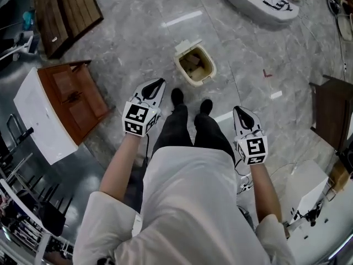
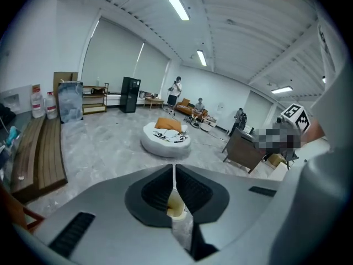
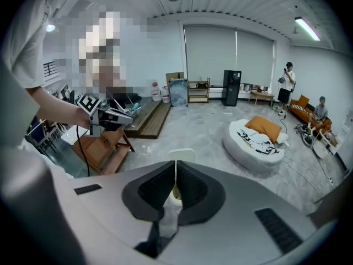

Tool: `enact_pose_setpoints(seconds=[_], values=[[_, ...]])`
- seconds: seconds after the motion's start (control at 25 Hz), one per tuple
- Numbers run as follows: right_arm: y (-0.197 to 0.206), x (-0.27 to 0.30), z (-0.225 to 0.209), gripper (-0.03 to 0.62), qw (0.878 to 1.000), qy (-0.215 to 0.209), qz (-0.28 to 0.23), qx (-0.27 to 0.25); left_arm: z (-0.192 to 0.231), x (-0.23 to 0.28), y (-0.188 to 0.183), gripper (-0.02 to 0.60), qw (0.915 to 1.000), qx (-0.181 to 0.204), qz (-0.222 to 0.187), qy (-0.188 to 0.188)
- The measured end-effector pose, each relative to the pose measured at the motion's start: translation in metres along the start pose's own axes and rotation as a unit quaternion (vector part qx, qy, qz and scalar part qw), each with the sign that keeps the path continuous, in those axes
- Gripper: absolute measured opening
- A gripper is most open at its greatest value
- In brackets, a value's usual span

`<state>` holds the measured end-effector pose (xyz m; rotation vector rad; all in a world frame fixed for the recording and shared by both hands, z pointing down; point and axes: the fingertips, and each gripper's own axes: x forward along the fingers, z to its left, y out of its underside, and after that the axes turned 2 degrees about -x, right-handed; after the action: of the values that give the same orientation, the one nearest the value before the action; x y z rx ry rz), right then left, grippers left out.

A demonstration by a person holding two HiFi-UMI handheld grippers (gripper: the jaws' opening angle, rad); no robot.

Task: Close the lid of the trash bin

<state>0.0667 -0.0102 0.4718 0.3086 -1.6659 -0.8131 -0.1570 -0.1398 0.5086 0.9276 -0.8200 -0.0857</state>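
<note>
Now: trash bin [image 1: 199, 82] stands on the grey marble floor [image 1: 138, 32], just ahead of the person's black shoes [image 1: 177, 96]. Cream body, mouth open. Lid [image 1: 186, 45] is up, hinged at the far edge and leaning back, away from the person. Something pale brown lies inside, possibly crumpled paper or card; the head view is too small to tell.

Left gripper [image 1: 159, 82] hangs at the bin's near left, tips pointing forward and down toward it. It is near the bin but apart from it, with no contact. Jaws are pressed together with nothing between them. In the left gripper view the cream rim shows through the slot below the closed tips, so the bin sits straight along this tool's line.

Right gripper [image 1: 237, 110] hangs at the bin's near right, lower in the head view than the left one and farther from the bin. Jaws likewise pressed together and empty. In the right gripper view the raised lid stands just above the tips, with the bin body glimpsed in the slot beneath.

Further out: a brown wooden piece of furniture [image 1: 74, 95] lies to the left, well apart from the bin. A round white cushion [image 1: 256, 1] sits on the floor beyond the bin, to the right.
</note>
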Motion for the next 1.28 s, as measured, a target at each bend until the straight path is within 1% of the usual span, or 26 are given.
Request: enact_pose_setpoints(seconds=[0.16,0.28,0.4,0.56,0.68,0.84,0.96,1.04,1.08,1.28], values=[[0.007,0.008,-0.004,0.032,1.0,-0.004,0.009,-0.004,0.0,0.027,0.002,0.02,0.9996,0.012,0.017,0.017],[0.012,0.017,-0.012,0.031,1.0,-0.008,0.013,-0.006,0.003,0.052,0.004,0.02,0.9991,0.022,0.028,0.021],[0.015,0.026,-0.02,0.031,1.0,-0.013,0.015,0.008,0.007,0.077,0.012,0.02,0.9984,0.025,0.045,0.02],[0.025,0.039,-0.031,0.031,0.999,-0.02,0.019,0.024,0.012,0.112,0.032,0.024,0.9962,0.026,0.079,0.024],[0.035,0.051,-0.036,0.032,0.999,-0.027,0.025,0.029,0.018,0.134,0.046,0.081,0.9933,0.034,0.106,0.028],[0.048,0.065,-0.042,0.032,0.998,-0.039,0.036,0.037,0.031,0.158,0.058,0.094,0.9899,0.046,0.133,0.022],[0.055,0.074,-0.046,0.032,0.997,-0.045,0.042,0.043,0.042,0.178,0.069,0.144,0.9863,0.051,0.155,0.021],[0.058,0.081,-0.048,0.031,0.997,-0.048,0.042,0.047,0.049,0.191,0.079,0.198,0.9826,0.056,0.175,0.024],[0.059,0.084,-0.049,0.032,0.997,-0.05,0.043,0.049,0.052,0.196,0.083,0.214,0.9808,0.057,0.185,0.025],[0.067,0.096,-0.045,0.031,0.995,-0.062,0.044,0.057,0.063,0.215,0.101,0.218,0.9756,0.062,0.21,0.018]])
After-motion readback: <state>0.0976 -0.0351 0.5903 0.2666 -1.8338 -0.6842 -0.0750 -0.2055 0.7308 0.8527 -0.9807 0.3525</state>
